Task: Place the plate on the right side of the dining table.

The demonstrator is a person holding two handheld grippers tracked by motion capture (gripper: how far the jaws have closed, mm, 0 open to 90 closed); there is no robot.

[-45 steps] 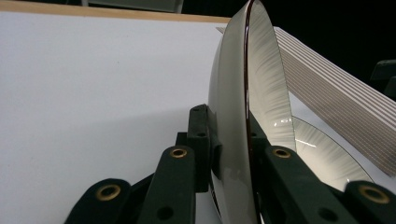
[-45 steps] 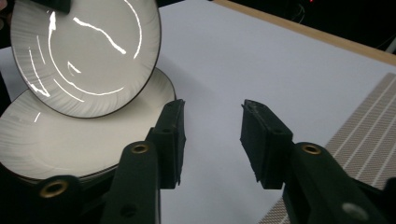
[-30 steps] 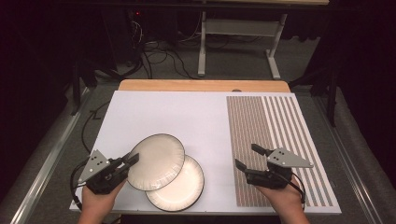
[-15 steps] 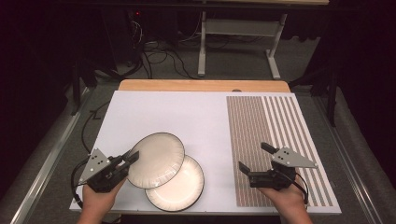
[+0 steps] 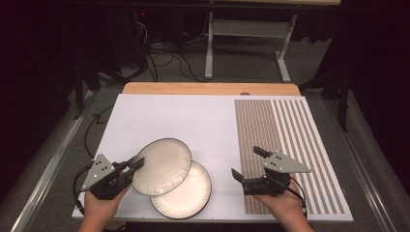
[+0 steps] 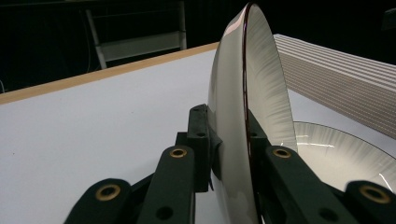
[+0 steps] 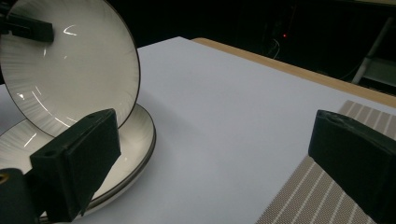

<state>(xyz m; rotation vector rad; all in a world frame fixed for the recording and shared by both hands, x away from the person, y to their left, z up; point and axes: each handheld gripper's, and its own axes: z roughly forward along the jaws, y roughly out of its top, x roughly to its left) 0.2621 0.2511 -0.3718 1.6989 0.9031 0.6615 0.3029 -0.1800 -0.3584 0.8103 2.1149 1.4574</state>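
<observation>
Two white plates with dark rims are at the near left of the white board (image 5: pixel 193 116). The lower plate (image 5: pixel 191 195) (image 6: pixel 341 154) (image 7: pixel 135 135) lies flat. The upper plate (image 5: pixel 162 166) (image 6: pixel 250 93) (image 7: pixel 70 70) is tilted, its right side over the lower one. My left gripper (image 5: pixel 137 163) (image 6: pixel 228 123) is shut on its left rim, one jaw on each face. My right gripper (image 5: pixel 245 162) (image 7: pixel 219 154) hangs just right of the plates at the striped mat's edge. It is open, its jaws have just been opening, and nothing is between them.
A brown-and-white striped mat (image 5: pixel 285 140) (image 7: pixel 303 196) covers the board's right part. A wooden strip (image 5: pixel 208 88) runs along the far edge. Beyond the table are metal legs (image 5: pixel 209 48) and cables (image 5: pixel 159 53) on a dark floor.
My right gripper's jaws stand wider apart than a second ago. It drifted slightly right, then came back left toward the plates. The left gripper and its plate have not moved.
</observation>
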